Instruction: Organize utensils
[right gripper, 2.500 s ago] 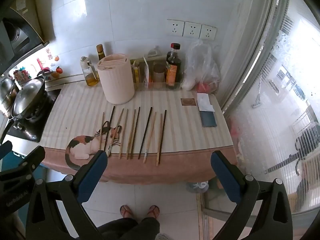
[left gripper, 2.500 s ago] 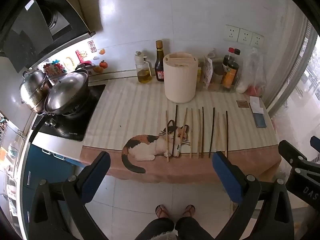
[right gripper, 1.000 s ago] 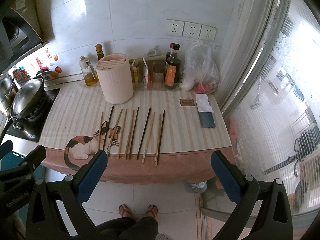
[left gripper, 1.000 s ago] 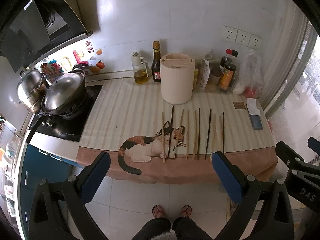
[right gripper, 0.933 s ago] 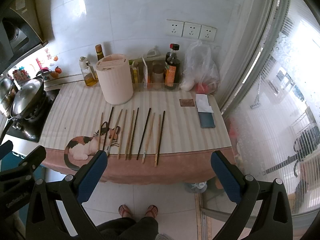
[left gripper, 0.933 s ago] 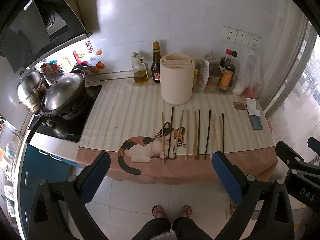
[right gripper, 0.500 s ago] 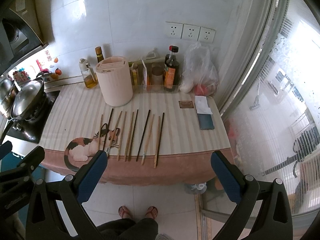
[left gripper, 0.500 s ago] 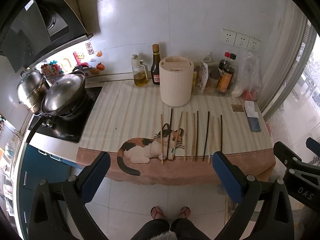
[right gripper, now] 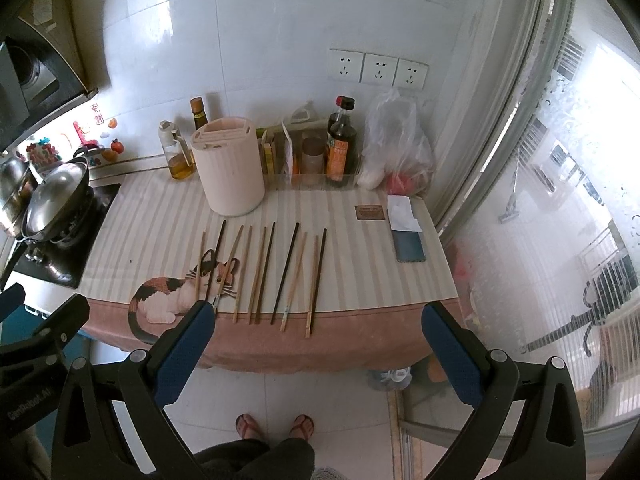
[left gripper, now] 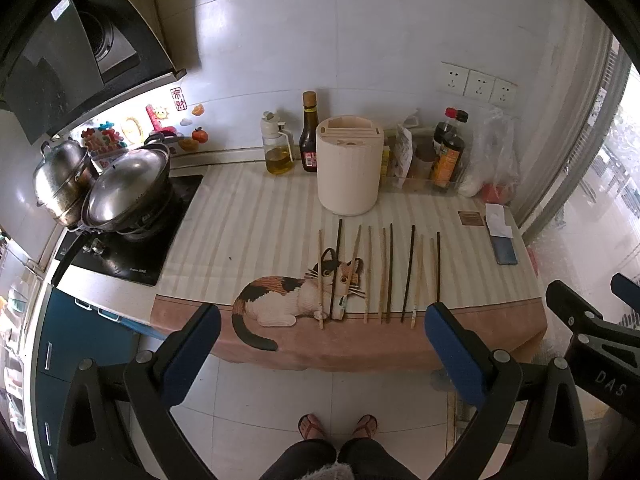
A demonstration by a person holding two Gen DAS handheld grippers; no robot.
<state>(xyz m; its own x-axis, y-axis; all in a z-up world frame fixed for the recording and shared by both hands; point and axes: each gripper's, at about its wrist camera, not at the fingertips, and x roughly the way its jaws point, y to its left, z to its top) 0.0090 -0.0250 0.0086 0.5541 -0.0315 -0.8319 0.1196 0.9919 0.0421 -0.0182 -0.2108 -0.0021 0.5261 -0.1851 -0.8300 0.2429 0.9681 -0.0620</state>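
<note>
Both wide-spread, empty claws (left gripper: 320,344) (right gripper: 316,344) farther back from chopsticks (left gripper: 390,272); steel pots (left gripper: 64,184) fully visible left view only.

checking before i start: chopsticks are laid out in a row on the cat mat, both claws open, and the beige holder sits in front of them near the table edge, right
One thing is off: the beige holder stands behind the chopsticks, toward the wall, not near the table edge. The left wrist view shows it. The rest holds: chopsticks in a row on the cat mat, left claw and right claw open.

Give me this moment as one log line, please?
left gripper: open, empty | right gripper: open, empty | chopsticks: untouched in row on mat | holder: upright behind them
</note>
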